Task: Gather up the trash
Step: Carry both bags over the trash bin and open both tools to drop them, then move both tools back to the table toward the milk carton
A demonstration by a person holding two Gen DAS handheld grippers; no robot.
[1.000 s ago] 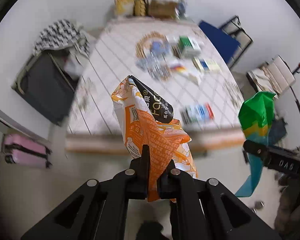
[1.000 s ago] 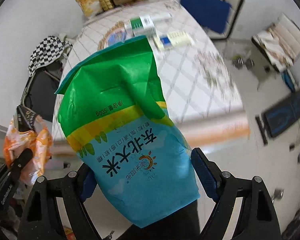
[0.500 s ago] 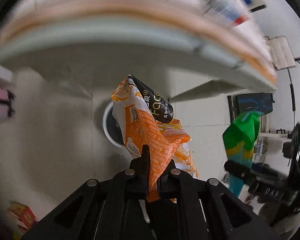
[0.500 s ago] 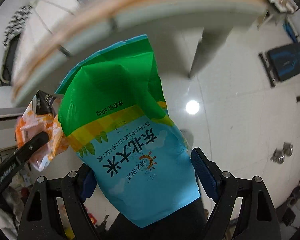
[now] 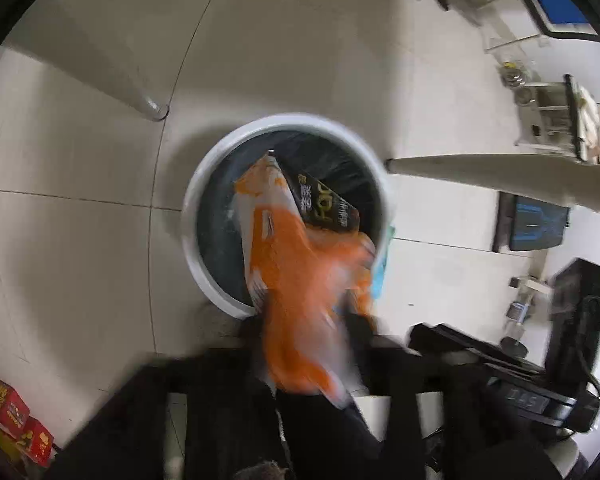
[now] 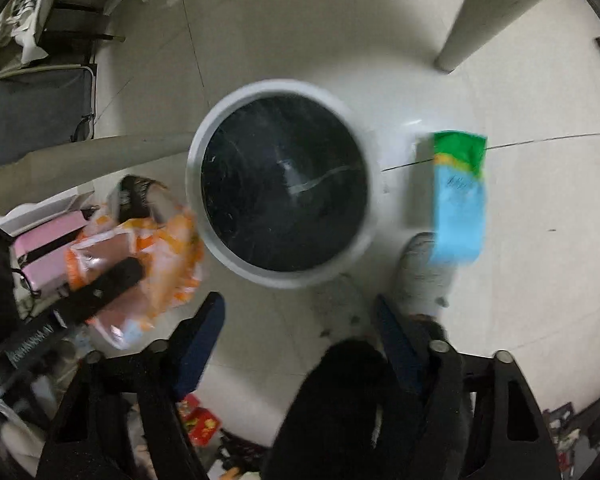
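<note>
both grippers just let go over the bin (image 6: 228, 248): left gripper (image 5: 312, 336) spread, orange wrapper (image 5: 296, 264) dropping in; right gripper (image 6: 300, 320) spread and empty, green-blue bag (image 6: 458, 196) sitting right of the bin, nearer that hand.

The orange snack bag (image 5: 300, 280) was smeared by motion in the left wrist view, its lower print unreadable, and it covered the near rim of the trash bin (image 5: 204, 184). The left tongs (image 5: 308, 344) behind it were a dark blur, so whether their pads touched the bag could not be told. A sliver of blue (image 5: 380, 276) showed past the bag's edge, too little to identify. In the right wrist view the green and blue bag (image 6: 458, 196) was blurred, its lettering illegible, and whether it lay on the floor or was in the air could not be told. The red boxes (image 5: 10, 420) were cut off by the picture's edge.
</note>
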